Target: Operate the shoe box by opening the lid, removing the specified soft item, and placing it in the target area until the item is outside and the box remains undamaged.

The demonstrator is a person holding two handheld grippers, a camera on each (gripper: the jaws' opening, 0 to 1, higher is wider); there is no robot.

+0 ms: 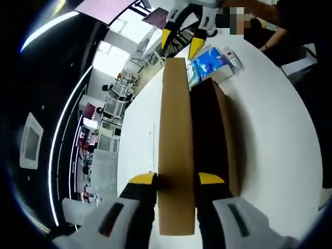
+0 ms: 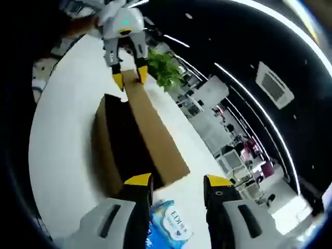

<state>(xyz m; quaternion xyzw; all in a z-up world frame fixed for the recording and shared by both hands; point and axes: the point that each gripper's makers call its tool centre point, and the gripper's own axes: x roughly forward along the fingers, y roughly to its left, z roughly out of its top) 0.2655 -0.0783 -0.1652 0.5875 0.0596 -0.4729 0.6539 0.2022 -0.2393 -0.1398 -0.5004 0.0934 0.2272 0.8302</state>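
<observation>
Left gripper clamps the near end of the raised cardboard lid; right gripper hangs spread, unloaded, over a blue wet-wipe pack. Shoe box lies open mid-table, interior dark, contents hidden. Pack looks soft, light, slick-filmed; likely best pinched across its middle. Lid thin, would crease under force. White table, glossy. Open-plan office behind, potted plant.

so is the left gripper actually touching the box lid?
Touching. In the left gripper view the left gripper has its yellow-tipped jaws pressed on both sides of the raised brown lid; the right gripper view shows the same pinch at the far end.
</observation>
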